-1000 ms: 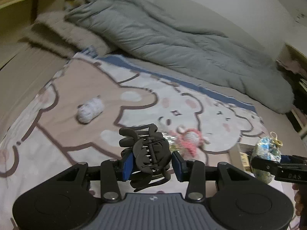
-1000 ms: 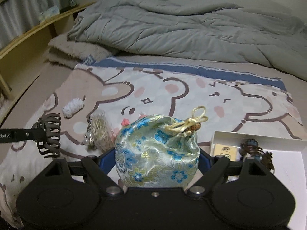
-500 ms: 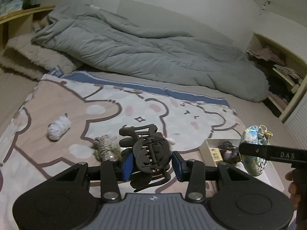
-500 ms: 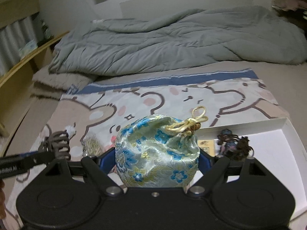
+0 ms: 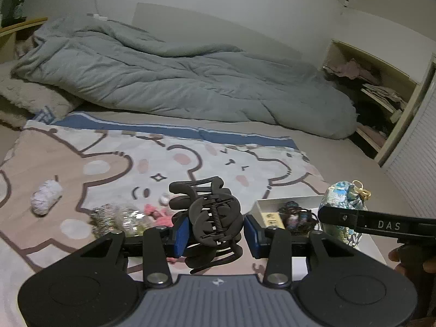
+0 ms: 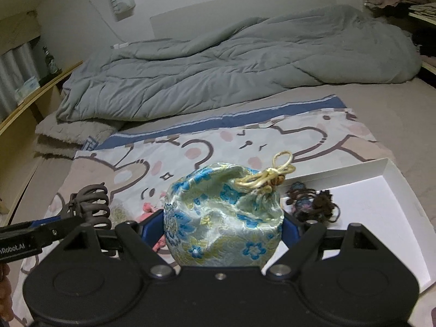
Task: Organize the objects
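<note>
Black plastic, spring and all, filled the left gripper point(image 5: 215, 231): a claw hair clip point(image 5: 214, 218) sat clamped between its blue pads, teeth curling up and away from the camera. Silk brocade filled the right gripper point(image 6: 223, 229) — a pale drawstring pouch point(image 6: 222, 215) with blue flowers and a knotted gold cord, squeezed from both sides by the widely spread jaws. Ahead of the right gripper and off to its right lay a white box point(image 6: 392, 179), with a tangle of dark hair ties point(image 6: 313, 201) in its near left corner, just beyond the pouch. Below and ahead of the left gripper, on the cartoon-bear blanket point(image 5: 114, 163), lay a glittery scrunchie point(image 5: 117, 218) to the left of its fingers, a pink crocheted trinket point(image 5: 156, 212) just beside that, and a white fuzzy roll point(image 5: 45, 200) farther left — well apart from the rest. Beyond both grippers a grey duvet point(image 5: 177, 81) was heaped across the bed. From the left wrist view the right gripper and pouch hung off to the right, over the box.
</note>
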### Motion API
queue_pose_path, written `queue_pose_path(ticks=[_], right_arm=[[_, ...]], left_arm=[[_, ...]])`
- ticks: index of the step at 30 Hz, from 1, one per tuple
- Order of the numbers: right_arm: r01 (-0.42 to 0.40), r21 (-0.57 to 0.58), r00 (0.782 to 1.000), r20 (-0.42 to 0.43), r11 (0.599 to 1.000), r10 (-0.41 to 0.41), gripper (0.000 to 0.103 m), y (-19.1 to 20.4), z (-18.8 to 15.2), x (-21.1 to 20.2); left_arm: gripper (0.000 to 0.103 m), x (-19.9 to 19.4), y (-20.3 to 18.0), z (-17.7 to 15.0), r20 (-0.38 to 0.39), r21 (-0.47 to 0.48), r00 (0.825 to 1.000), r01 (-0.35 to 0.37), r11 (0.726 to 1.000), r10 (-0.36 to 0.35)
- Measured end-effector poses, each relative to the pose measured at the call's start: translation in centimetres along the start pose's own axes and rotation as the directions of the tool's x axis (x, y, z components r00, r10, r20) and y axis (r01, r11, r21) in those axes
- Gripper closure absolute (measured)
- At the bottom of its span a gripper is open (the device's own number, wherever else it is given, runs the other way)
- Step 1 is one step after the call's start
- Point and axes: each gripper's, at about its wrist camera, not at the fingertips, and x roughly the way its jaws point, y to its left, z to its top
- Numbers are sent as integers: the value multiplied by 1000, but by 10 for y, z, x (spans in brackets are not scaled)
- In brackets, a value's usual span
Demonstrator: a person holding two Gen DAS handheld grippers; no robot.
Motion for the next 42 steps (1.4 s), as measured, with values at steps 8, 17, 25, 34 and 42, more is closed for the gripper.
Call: queue_pose_path(ticks=[8, 17, 25, 34, 42], right_arm=[[60, 62, 998, 10, 996, -61, 18, -36, 1, -4], [121, 120, 993, -9, 985, -120, 18, -77, -4, -1], [169, 148, 985, -65, 974, -161, 18, -107, -14, 14], [212, 180, 972, -137, 961, -189, 18, -133, -27, 31], [228, 226, 963, -195, 947, -186, 18, -147, -34, 56]], left_arm=[[59, 27, -34, 1, -30, 15, 996, 80, 997, -79], [59, 56, -65, -4, -66, -39, 982, 173, 984, -176], [59, 91, -88, -17, -147, -112, 959, 229, 967, -244], [59, 131, -111, -41, -251, -138, 931, 236, 962, -265], [59, 158, -112, -46, -285, -114, 933, 193, 974, -219]])
